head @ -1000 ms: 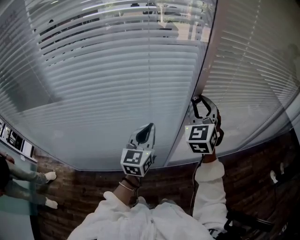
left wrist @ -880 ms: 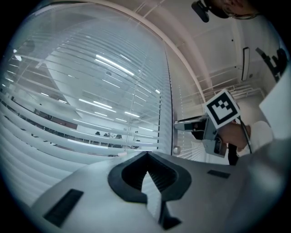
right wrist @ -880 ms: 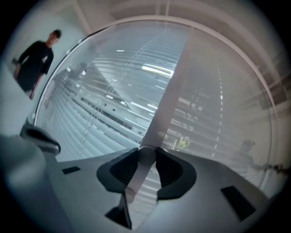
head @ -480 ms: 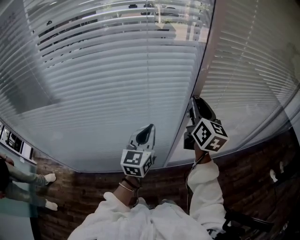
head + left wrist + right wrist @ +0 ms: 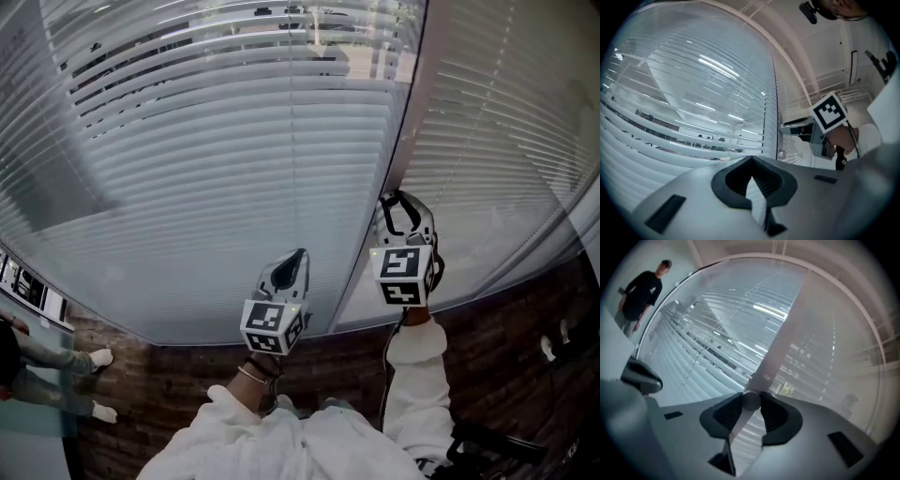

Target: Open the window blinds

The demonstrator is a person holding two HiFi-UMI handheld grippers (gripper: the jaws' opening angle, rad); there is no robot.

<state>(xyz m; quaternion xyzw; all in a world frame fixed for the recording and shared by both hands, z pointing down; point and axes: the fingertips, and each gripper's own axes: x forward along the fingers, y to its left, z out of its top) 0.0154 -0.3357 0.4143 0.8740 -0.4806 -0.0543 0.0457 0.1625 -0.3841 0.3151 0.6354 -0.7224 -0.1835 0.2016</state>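
White slatted blinds point(image 5: 234, 141) cover the big window pane, and a second set point(image 5: 497, 141) covers the pane to the right. A thin clear tilt wand point(image 5: 408, 112) hangs down between the two panes. My right gripper point(image 5: 396, 208) is shut on the wand's lower end. In the right gripper view the wand point(image 5: 787, 319) runs up from between the jaws point(image 5: 751, 401), its round tip sitting at the pads. My left gripper point(image 5: 298, 255) hovers lower left, shut and holding nothing, just in front of the slats point(image 5: 693, 93). The upper slats show some street through their gaps.
A dark brick wall point(image 5: 187, 375) lies below the window ledge. A person's legs and shoes point(image 5: 56, 361) show at the far left, and a person point(image 5: 644, 291) stands left of the window. A lift cord point(image 5: 292, 122) hangs down the left blind.
My right gripper rolled on the wand half a second ago, its marker cube turned sideways, and has rolled back to its earlier pose. The left gripper has stayed put.
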